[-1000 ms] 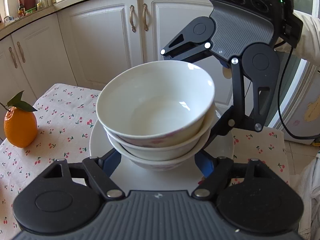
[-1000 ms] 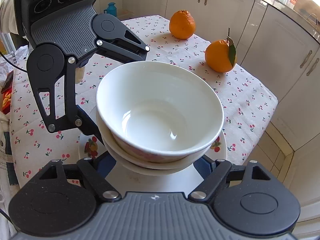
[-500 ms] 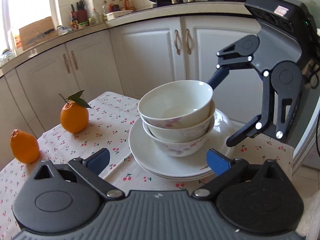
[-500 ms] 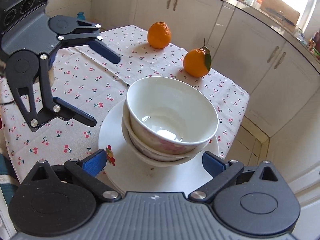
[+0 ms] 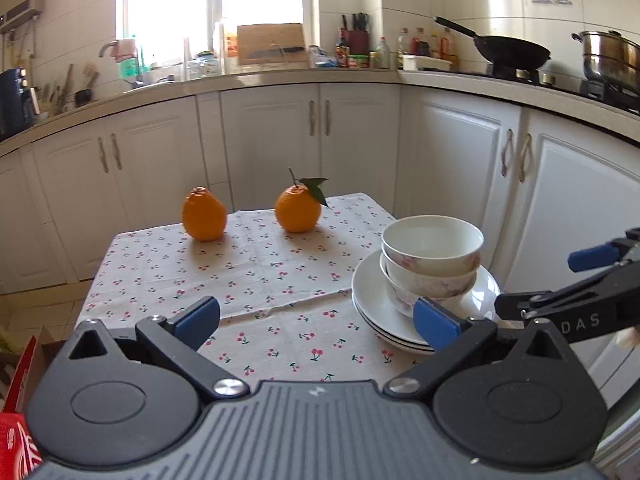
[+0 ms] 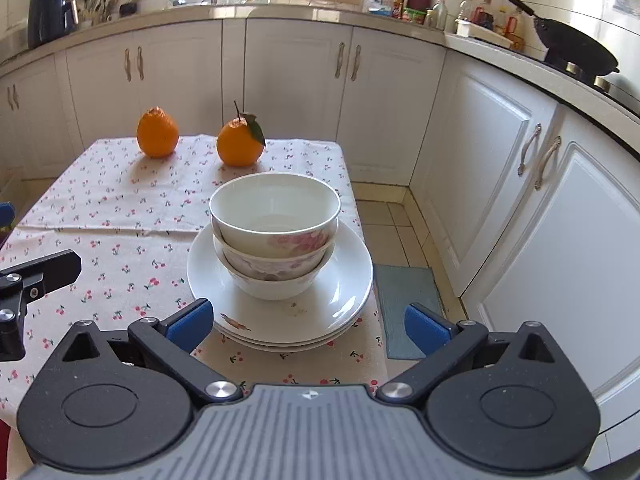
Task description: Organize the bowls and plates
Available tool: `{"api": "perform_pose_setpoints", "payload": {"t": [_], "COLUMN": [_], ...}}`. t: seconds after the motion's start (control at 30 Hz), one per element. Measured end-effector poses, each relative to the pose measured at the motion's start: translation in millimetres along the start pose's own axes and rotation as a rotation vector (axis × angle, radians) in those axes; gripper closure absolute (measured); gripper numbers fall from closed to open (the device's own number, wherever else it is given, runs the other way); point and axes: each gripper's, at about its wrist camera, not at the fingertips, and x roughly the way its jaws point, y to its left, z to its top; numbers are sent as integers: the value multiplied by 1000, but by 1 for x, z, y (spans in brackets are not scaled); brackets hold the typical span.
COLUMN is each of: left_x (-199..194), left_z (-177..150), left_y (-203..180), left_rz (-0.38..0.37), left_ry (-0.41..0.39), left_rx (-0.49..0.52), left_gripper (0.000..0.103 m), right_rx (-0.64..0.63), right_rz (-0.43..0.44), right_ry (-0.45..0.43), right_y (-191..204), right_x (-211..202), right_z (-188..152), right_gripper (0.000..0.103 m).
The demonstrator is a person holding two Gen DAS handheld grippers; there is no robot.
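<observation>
Nearby, stacked bowls (image 6: 275,236) on plates (image 6: 340,300) look fragile, probably slippery; both grippers (image 6: 306,320) gape empty; grasp rims.

A second ago both hand-held grippers were closed in tight around the stack of bowls (image 6: 275,236) on the plates (image 6: 344,276), one from each side. Now the left hand-held gripper (image 5: 316,320) and the right hand-held gripper (image 6: 306,322) have spread their jaws wide and pulled back and up, clear of the stack, both turned upright.
</observation>
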Motion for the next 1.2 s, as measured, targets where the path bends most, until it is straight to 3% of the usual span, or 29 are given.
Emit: {"api": "perform_pose_setpoints", "payload": {"t": [0.07, 0.37, 1.2], "left_x": [-6, -13, -16], "left_z": [1, -5, -4], "left_y": [0, 3, -2], "left_rz": [40, 76, 100], "left_ry": [13, 47, 54], "left_rx": [-12, -53, -59], "left_gripper": [1, 1, 1], "right_rx": [27, 24, 18], "right_rz": [2, -4, -17], "right_ry": [-24, -71, -98], "right_y": [3, 17, 21], "right_x": [-13, -31, -37], "right_z": [-2, -4, -2], "right_gripper": [0, 0, 0]}}
